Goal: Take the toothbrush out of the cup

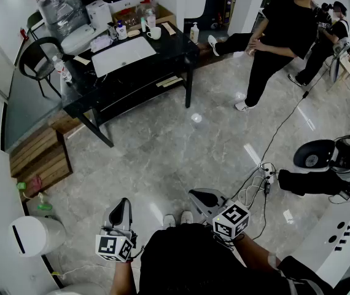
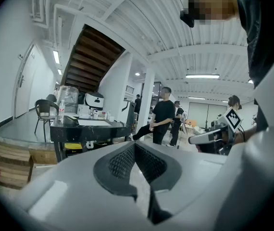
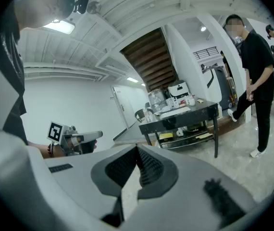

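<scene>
Both the left claw (image 1: 122, 206) and the right claw (image 1: 203, 196) are closed and empty at the person's waist, probably just carried, since the white cup (image 1: 155, 33) stands well apart on the black worktop (image 1: 176, 49), its toothbrush too small to make out.

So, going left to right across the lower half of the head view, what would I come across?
White bin → left tool, shut and empty → right tool, shut and empty → tangle of cables
</scene>
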Tool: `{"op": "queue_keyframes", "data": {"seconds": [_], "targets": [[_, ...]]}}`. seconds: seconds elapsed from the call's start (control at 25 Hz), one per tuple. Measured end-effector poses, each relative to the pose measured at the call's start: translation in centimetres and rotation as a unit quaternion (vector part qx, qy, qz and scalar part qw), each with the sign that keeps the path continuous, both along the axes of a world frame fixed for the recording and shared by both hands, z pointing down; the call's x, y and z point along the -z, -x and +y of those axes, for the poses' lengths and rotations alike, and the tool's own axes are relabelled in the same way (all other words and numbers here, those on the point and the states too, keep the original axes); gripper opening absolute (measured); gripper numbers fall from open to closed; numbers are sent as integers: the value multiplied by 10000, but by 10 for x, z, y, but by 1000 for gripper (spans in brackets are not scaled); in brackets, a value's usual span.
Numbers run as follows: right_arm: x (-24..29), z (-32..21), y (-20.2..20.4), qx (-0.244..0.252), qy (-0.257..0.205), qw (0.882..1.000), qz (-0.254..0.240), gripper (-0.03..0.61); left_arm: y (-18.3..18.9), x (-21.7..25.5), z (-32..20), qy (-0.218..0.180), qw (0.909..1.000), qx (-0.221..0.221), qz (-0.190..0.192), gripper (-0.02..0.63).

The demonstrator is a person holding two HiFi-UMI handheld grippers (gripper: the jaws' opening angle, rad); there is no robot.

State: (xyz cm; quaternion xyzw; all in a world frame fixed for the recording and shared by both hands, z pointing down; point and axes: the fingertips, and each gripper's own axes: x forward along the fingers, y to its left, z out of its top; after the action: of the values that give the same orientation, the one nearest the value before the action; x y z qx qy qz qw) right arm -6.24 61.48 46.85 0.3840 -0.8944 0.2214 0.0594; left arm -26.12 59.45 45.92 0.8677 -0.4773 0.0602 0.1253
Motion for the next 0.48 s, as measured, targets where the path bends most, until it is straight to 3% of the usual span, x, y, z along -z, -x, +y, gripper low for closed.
{"op": "queue_keyframes", "data": {"seconds": [0.48], "targets": [[-6, -10, -33, -14, -367, 9993, 52, 14, -44, 7, -5, -184, 9996, -142, -173, 6]]}}
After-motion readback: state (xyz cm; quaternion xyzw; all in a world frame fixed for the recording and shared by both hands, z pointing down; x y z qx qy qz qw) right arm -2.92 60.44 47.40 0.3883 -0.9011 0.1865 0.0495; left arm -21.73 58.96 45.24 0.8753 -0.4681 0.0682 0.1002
